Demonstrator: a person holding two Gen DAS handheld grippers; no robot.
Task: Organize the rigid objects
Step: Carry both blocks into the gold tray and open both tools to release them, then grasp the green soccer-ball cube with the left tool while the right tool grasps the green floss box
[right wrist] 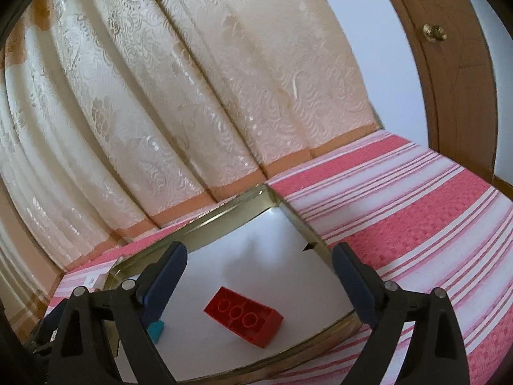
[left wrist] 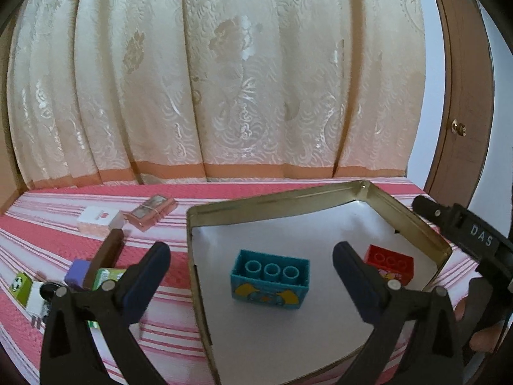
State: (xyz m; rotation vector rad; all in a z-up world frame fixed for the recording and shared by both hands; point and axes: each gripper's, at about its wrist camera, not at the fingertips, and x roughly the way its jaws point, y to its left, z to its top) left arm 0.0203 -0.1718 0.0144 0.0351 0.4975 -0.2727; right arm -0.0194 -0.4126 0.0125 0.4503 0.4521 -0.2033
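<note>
here both blocks lie loose in the tin (left wrist: 413, 221): left hand-held gripper (left wrist: 251, 256) released above the teal block (left wrist: 271, 279), right hand-held gripper (right wrist: 259, 260) released above the red block (right wrist: 243, 316).

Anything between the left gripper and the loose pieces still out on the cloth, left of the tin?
Nothing visible. The left gripper is empty and open over the tin; the pieces lie uncovered on the cloth beyond its near-left wall.

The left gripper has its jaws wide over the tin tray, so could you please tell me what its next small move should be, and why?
Probably swing the left gripper leftward toward the loose items on the striped cloth. Its jaws are open and empty; the teal block and red block already lie inside the tin tray, while several small objects remain outside it.
</note>
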